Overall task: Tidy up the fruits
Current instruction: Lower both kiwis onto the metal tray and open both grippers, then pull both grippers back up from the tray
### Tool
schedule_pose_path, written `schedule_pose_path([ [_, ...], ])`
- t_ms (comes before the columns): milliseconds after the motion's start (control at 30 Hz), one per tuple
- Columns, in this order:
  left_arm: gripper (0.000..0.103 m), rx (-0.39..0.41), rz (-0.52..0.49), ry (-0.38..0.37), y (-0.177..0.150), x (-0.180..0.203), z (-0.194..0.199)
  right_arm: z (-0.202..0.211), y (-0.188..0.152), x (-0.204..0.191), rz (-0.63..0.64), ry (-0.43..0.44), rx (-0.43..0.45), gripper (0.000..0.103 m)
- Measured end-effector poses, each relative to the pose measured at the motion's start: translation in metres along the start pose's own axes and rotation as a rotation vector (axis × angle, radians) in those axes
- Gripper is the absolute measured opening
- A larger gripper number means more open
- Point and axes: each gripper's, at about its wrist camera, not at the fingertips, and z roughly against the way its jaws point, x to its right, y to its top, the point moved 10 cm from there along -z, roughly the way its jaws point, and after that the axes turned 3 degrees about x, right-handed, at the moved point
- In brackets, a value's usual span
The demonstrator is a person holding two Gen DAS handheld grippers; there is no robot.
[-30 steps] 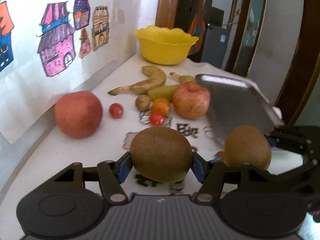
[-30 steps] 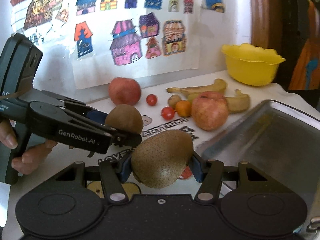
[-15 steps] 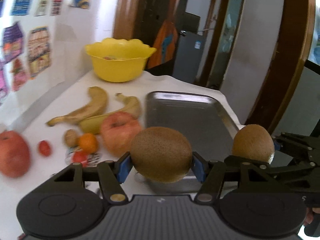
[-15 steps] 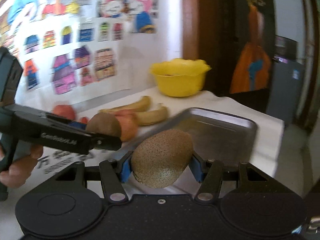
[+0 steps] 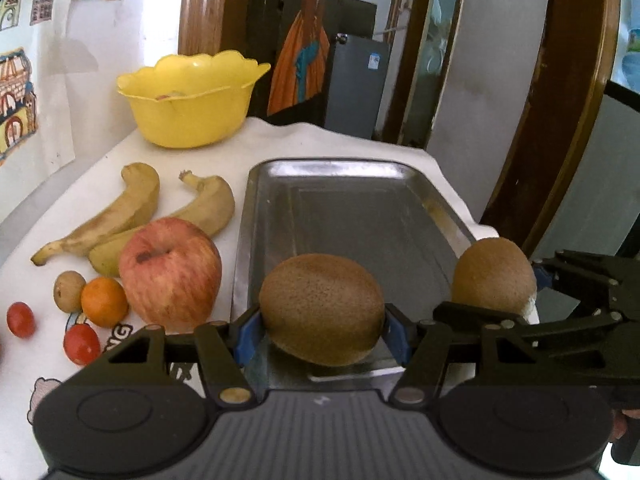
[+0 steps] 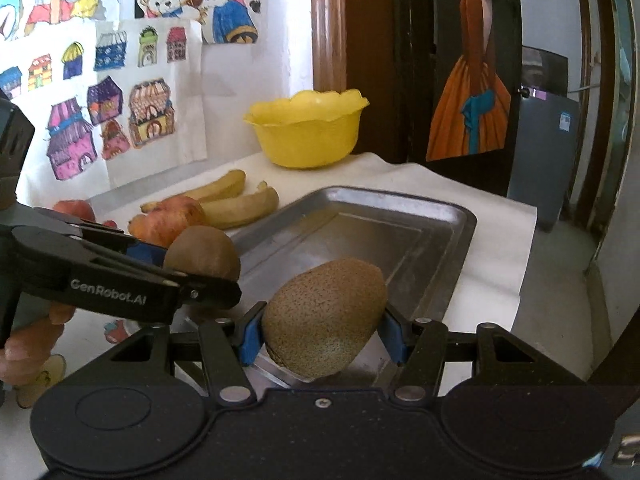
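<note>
My left gripper [image 5: 322, 336] is shut on a brown kiwi [image 5: 322, 308], held over the near end of the empty metal tray [image 5: 360, 208]. My right gripper [image 6: 322, 338] is shut on a second kiwi [image 6: 326, 322], over the tray's near edge [image 6: 452, 216]. In the left wrist view the right gripper's kiwi [image 5: 494, 274] hangs at the tray's right rim. In the right wrist view the left gripper's kiwi [image 6: 202, 254] sits left of mine, at the tray's left side.
Left of the tray lie a red apple [image 5: 170, 272], two bananas [image 5: 140, 204], a small orange [image 5: 104, 302], cherry tomatoes [image 5: 82, 344] and a small brown fruit [image 5: 69, 290]. A yellow bowl [image 5: 192, 100] stands at the back. The table edge [image 6: 528, 240] drops off right of the tray.
Both grippers swung right from the loose fruit toward the tray, each still holding its kiwi. The tray now fills the middle of both views.
</note>
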Motion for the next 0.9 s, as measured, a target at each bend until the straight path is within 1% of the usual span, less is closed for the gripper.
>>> schedule_pose_path([
  [133,0.067,-0.009,-0.003,-0.003,-0.002,-0.001,-0.002,-0.002,-0.002,0.0,-0.001,0.002,-0.015,0.06],
  [267,0.068,-0.017,-0.002,-0.012,-0.005,0.001,0.0,-0.004,-0.004,0.001,-0.001,-0.014,-0.032,0.061],
  [300,0.069,-0.01,0.0,-0.017,-0.005,0.002,0.002,-0.003,-0.002,0.002,-0.004,-0.023,-0.022,0.067],
  [333,0.072,-0.003,0.002,-0.011,-0.004,0.001,0.004,-0.002,-0.001,0.003,-0.008,-0.034,-0.013,0.075],
  [367,0.075,0.01,0.007,-0.004,-0.003,0.0,0.007,0.0,0.001,0.005,-0.014,-0.043,-0.001,0.079],
  [400,0.079,0.019,0.014,-0.003,-0.002,-0.001,0.011,0.003,0.002,0.007,-0.021,-0.053,0.01,0.083],
  [433,0.082,0.024,0.024,-0.004,-0.001,-0.002,0.013,0.006,0.002,0.008,-0.032,-0.055,0.02,0.085],
  [567,0.086,0.058,0.045,-0.003,0.002,-0.006,0.034,0.023,0.006,0.009,-0.062,-0.076,0.056,0.091],
  [633,0.089,0.086,0.059,0.001,0.005,-0.009,0.048,0.035,0.011,0.004,-0.064,-0.078,0.087,0.096],
  [700,0.095,0.116,0.077,0.012,0.007,-0.011,0.063,0.048,0.017,-0.002,-0.066,-0.08,0.122,0.099],
  [900,0.102,0.217,0.118,0.067,0.016,-0.028,0.115,0.088,0.036,-0.029,-0.048,-0.103,0.217,0.102],
])
